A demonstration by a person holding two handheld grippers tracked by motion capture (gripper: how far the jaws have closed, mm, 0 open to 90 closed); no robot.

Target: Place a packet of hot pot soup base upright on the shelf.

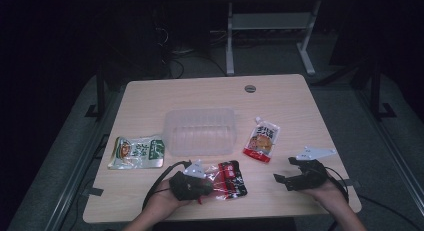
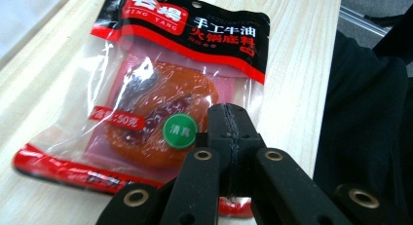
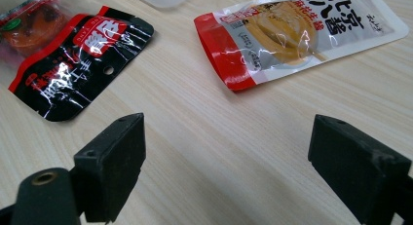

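Observation:
A red-and-black sauce packet (image 1: 229,178) (image 2: 160,88) with a clear window lies flat near the table's front edge. My left gripper (image 1: 211,186) (image 2: 229,122) is shut, its jaws pressed together with nothing seen between them. Its tips sit over the packet's lower part. I cannot tell whether they touch it. My right gripper (image 1: 284,170) (image 3: 229,142) stands open over bare wood at the front right. The same packet (image 3: 78,54) lies ahead of it to the left, and a red-and-white noodle pouch (image 1: 262,140) (image 3: 292,35) ahead to the right.
A clear plastic container (image 1: 200,112) stands mid-table, and a green-and-white pouch (image 1: 136,152) lies to its left. The tabletop (image 1: 280,98) ends close behind both hands. Dark clothing (image 2: 365,113) shows past the table's edge in the left gripper view.

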